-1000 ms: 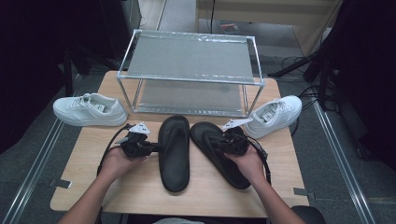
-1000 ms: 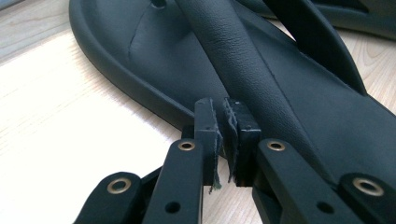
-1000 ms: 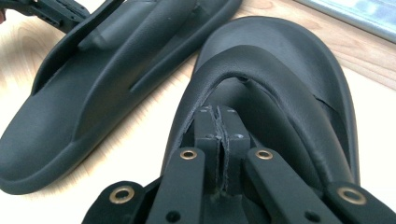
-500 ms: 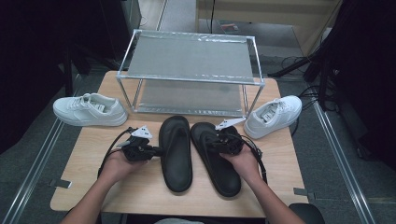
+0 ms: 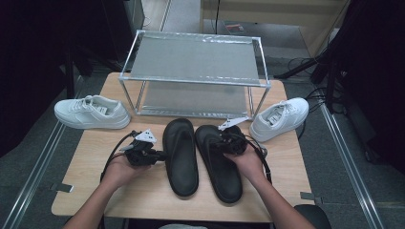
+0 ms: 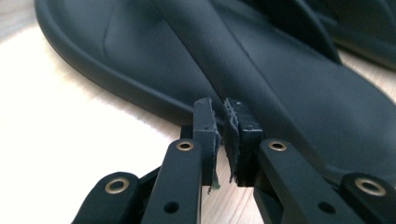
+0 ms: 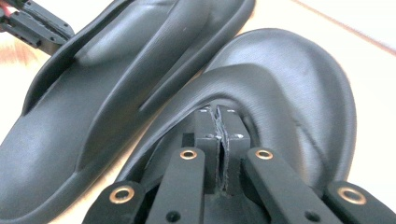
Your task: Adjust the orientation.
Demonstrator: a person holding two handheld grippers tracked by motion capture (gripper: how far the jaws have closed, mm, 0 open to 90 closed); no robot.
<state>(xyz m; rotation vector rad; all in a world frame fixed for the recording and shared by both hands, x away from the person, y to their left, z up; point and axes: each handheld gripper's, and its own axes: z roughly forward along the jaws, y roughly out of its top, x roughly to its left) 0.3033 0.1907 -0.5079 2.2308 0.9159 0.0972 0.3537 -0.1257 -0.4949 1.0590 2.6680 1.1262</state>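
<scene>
Two black sandals lie side by side on the table (image 5: 95, 157), toes toward the rack. Left sandal (image 5: 180, 155) sits just right of the left gripper (image 5: 160, 155), whose jaws are nearly together w/ nothing between, tips at the sandal's edge. Right sandal (image 5: 218, 162): right gripper (image 5: 220, 142) is over its strap, jaws pressed together, empty. Metal rack (image 5: 193, 78) stands beyond both grippers. White sneakers flank it: one (image 5: 91, 112) far left, one (image 5: 279, 118) right of the right gripper.
</scene>
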